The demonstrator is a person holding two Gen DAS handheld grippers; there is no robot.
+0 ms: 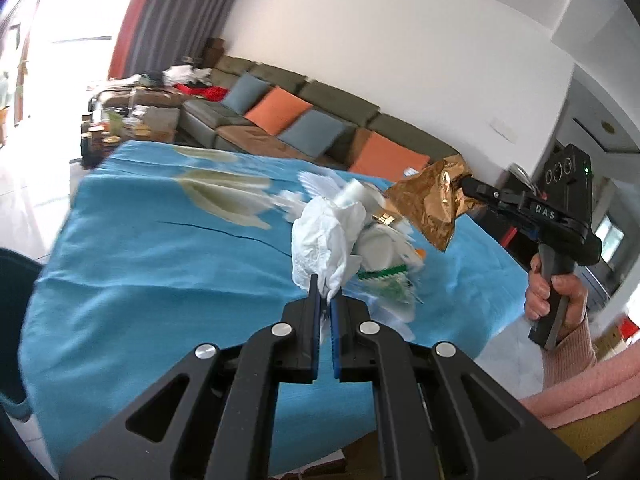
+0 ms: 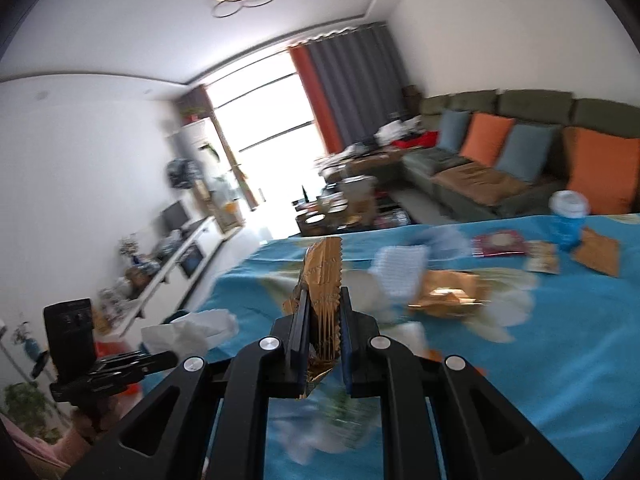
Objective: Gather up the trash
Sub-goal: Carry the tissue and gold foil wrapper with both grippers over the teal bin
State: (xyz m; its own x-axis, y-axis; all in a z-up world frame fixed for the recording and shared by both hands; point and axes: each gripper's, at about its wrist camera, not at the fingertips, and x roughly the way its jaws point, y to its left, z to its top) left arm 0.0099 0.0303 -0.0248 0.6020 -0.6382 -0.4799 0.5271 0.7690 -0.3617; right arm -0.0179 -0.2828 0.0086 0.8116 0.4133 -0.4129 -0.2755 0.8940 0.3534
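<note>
My left gripper [image 1: 326, 290] is shut on a crumpled white tissue [image 1: 326, 236] and holds it above the blue tablecloth [image 1: 160, 264]. My right gripper [image 2: 325, 296] is shut on a gold foil wrapper [image 2: 322, 280]; in the left wrist view the wrapper [image 1: 430, 204] hangs from the right gripper [image 1: 464, 184] at the right. The tissue [image 2: 192, 330] and left gripper also show at the lower left of the right wrist view. More trash lies on the table: a white cup [image 1: 374, 248], a green-and-white packet [image 1: 390, 282], a gold wrapper [image 2: 448, 292], white paper [image 2: 400, 268].
A blue cup with a white lid [image 2: 568, 216], a red packet [image 2: 498, 242] and brown wrappers [image 2: 596, 256] lie at the table's far side. A sofa with orange and blue cushions [image 1: 280, 112] stands beyond. A dark chair [image 1: 16, 280] stands at the table's left edge.
</note>
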